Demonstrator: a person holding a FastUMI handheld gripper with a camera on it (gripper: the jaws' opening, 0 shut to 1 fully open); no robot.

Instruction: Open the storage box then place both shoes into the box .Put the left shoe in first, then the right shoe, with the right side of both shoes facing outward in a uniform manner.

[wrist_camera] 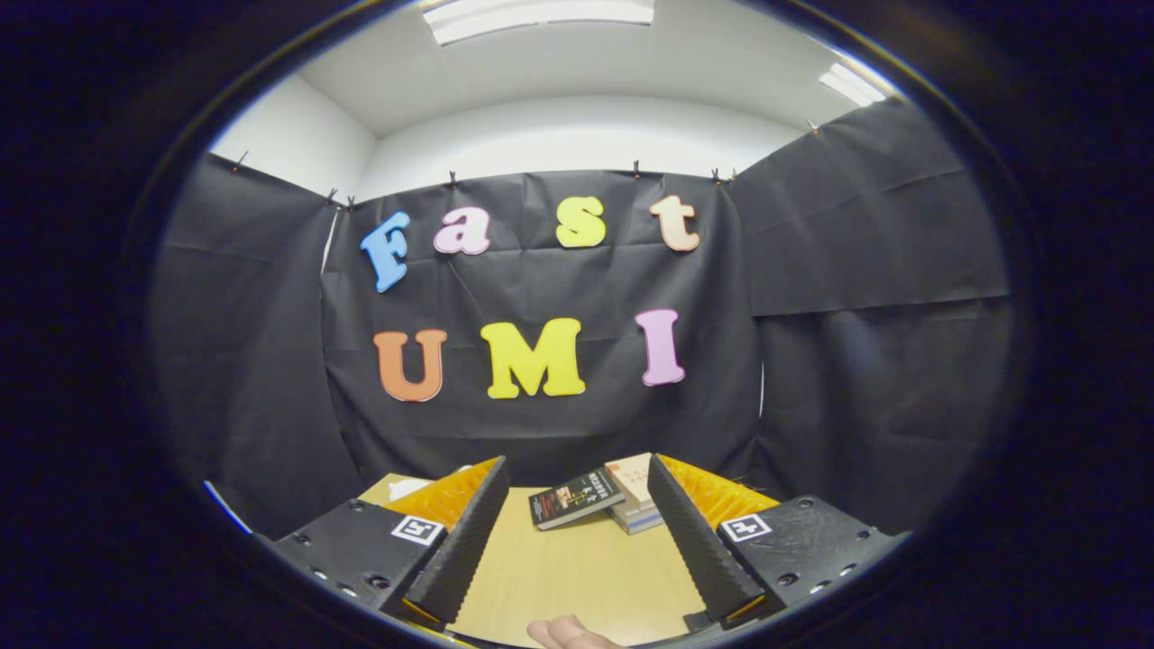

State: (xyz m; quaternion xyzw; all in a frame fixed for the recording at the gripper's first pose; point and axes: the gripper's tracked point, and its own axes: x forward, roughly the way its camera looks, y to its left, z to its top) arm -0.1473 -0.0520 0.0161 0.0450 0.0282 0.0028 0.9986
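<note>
My gripper (575,482) is held level above a light wooden table (577,568), open, with nothing between its two black ribbed fingers (469,532). The fingers stand wide apart and the bare tabletop fills the gap between them. A fingertip of a person's hand (568,633) shows at the near edge of the table, below the fingers.
Beyond the fingers, at the table's far edge, lies a dark-covered book (575,498) beside a small stack of books (634,500), partly behind the right finger. A white object (407,488) peeks out behind the left finger. Black cloth walls close the booth on three sides.
</note>
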